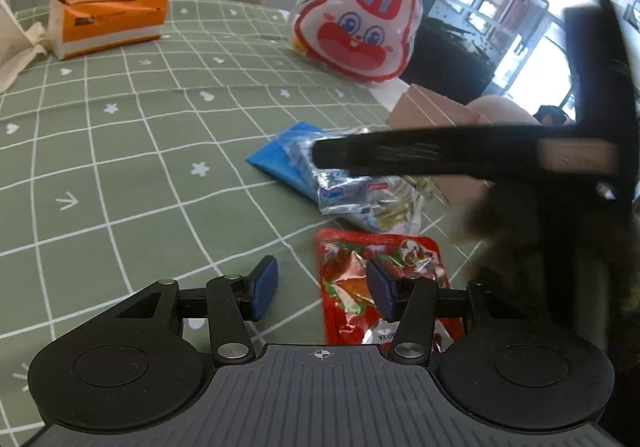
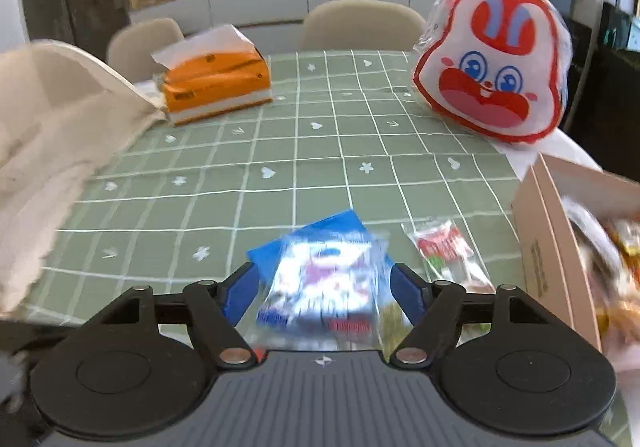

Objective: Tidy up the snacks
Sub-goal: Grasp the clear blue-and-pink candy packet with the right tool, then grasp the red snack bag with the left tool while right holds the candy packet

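Note:
My left gripper [image 1: 323, 289] is open low over the green checked tablecloth [image 1: 140, 167]. Its right pad [image 1: 380, 295] hangs above a red foil snack packet [image 1: 360, 275] and nothing sits between the pads. Beyond it lies a pile: a flat blue packet [image 1: 280, 151], a silver-blue packet [image 1: 348, 187] and a green-white one [image 1: 396, 211]. The right tool's blurred black body [image 1: 440, 155] crosses above that pile. In the right wrist view my right gripper [image 2: 324, 295] is open and straddles the blurred silver-blue packet [image 2: 320, 287]; its pads stand clear of it. A small red-green packet [image 2: 448, 251] lies to the right.
A pink cardboard box [image 2: 548, 247] holding snacks [image 2: 612, 247] stands at the table's right edge. A large rabbit-face bag [image 2: 496, 67] sits behind it. At the far left are an orange tissue box [image 2: 216, 83] and a white cloth bag [image 2: 52, 127]. Chairs stand beyond the table.

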